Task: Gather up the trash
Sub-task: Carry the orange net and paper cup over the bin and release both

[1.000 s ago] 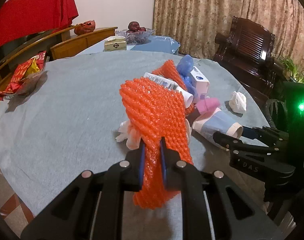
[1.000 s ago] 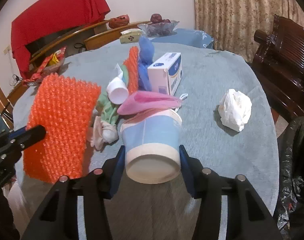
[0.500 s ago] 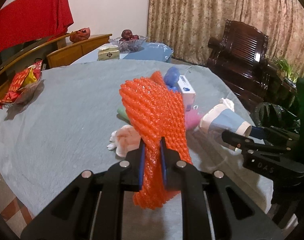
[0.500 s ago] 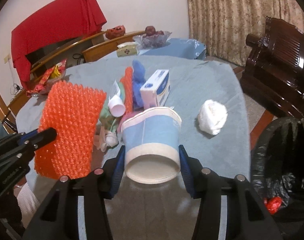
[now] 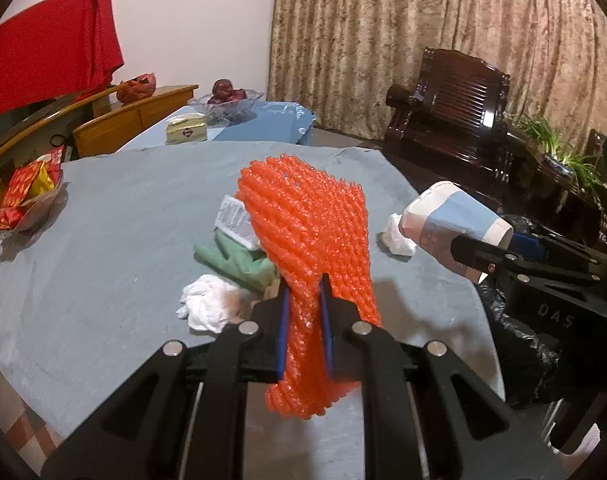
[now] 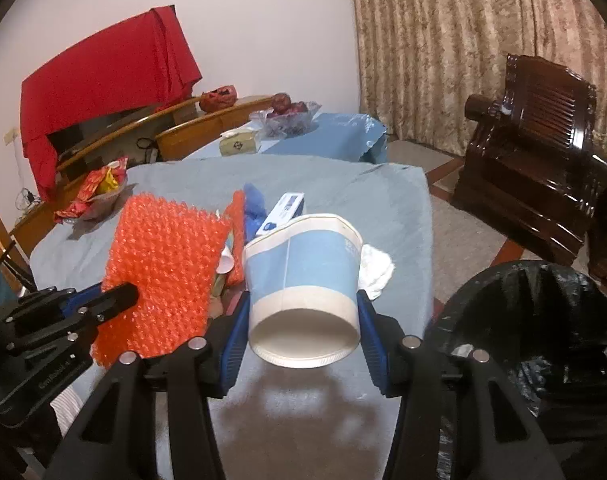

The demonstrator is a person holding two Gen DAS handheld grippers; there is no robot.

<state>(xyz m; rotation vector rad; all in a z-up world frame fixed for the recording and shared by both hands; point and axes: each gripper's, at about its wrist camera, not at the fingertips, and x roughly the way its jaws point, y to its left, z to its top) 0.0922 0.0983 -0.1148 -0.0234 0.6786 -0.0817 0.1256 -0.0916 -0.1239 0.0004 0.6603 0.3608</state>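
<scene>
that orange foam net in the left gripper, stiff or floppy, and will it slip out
Probably floppy: the orange foam net bends and droops around the left gripper. Likely very light, being open mesh. Slipping seems unlikely, as its bumpy surface is pinched tight.

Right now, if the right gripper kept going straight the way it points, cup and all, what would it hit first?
Probably the crumpled white tissue on the table, just beyond the paper cup held in the right gripper; depth is uncertain.

Open tabletop (image 6: 391, 208) runs along the right edge to the bin bag (image 6: 543, 320); only a tissue wad (image 6: 377, 266) lies there.
</scene>
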